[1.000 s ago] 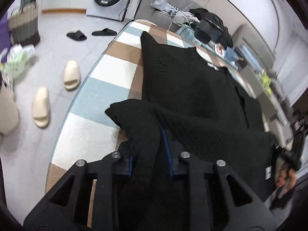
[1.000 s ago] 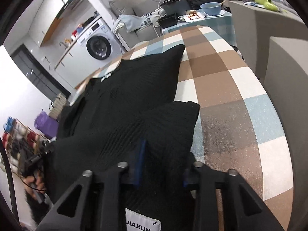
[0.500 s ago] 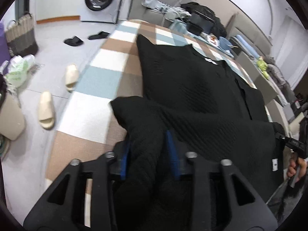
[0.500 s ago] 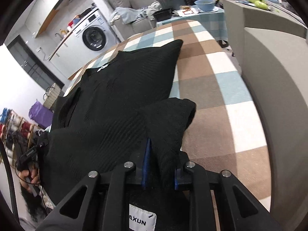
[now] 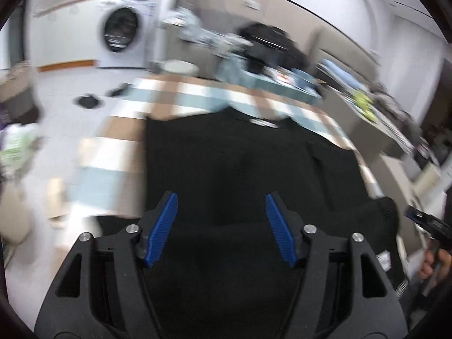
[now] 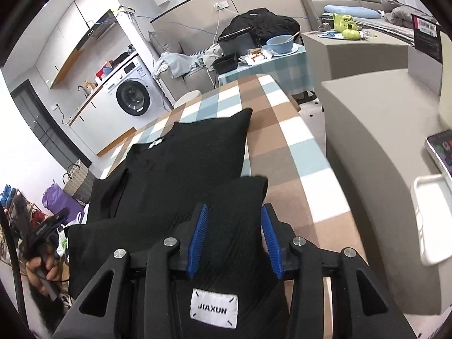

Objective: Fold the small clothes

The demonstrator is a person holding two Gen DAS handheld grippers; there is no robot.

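A white front-loading washing machine [image 5: 121,39] stood at the far left of the room, against the wall, blurred in the left wrist view. Nearer, a table under a checked brown, blue and white cloth [image 5: 124,130] ran from near to far, and a black knitted garment [image 5: 226,155] lay flat on it, its neckline with a small white label turned to the far end.

The left gripper [image 5: 221,223] hung over the near part of that garment with its blue-ribbed jaws spread wide apart and nothing between them; whether its fingers touched the cloth could not be told from the smeared picture.

In the right wrist view the same black garment [image 6: 180,163] covered the left half of the checked table [image 6: 299,152], one pointed corner reaching far along it. A folded-over flap of the knit lay on top at the near edge, and a white woven label [image 6: 213,308] reading JIAXUN showed between the gripper's arms. The right gripper [image 6: 234,237] straddled this flap, its blue pads parted on either side of the fabric; whether they pressed on it could not be told.

To the right of the table stood a beige upholstered sofa [image 6: 375,152], and at the far end a pale blue bowl [image 6: 280,43] sat on a smaller checked table.
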